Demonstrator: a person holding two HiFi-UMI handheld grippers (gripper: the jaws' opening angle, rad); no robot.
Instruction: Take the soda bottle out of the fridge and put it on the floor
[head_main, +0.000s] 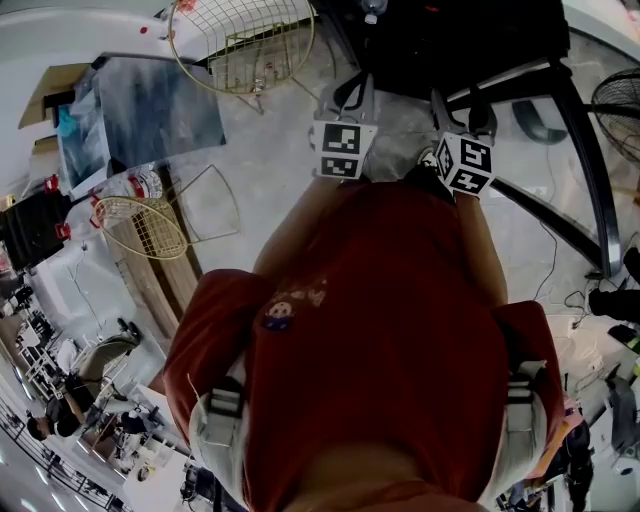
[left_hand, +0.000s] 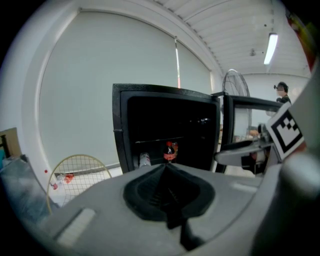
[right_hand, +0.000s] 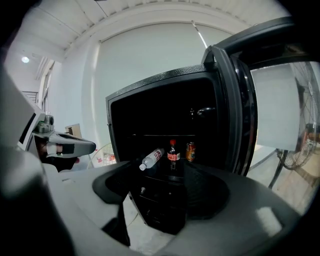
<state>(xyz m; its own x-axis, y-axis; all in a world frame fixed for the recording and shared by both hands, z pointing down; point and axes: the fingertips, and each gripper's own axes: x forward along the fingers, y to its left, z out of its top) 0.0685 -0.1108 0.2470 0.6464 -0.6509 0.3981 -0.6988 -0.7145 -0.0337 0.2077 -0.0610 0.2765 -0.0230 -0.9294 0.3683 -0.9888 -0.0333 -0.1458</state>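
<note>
Where the boxy fridge (right_hand: 150, 107) gapes, a slim soda bottle (right_hand: 173, 153) stands.

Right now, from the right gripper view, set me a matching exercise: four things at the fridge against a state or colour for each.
Things:
1 soda bottle
2 water bottle
3 can
4 fridge door

States:
A swung open, at the right
B upright, red cap
C clear, tilted, white cap
D orange, furthest right of the three containers

Pairs: 1-B, 2-C, 3-D, 4-A
</note>
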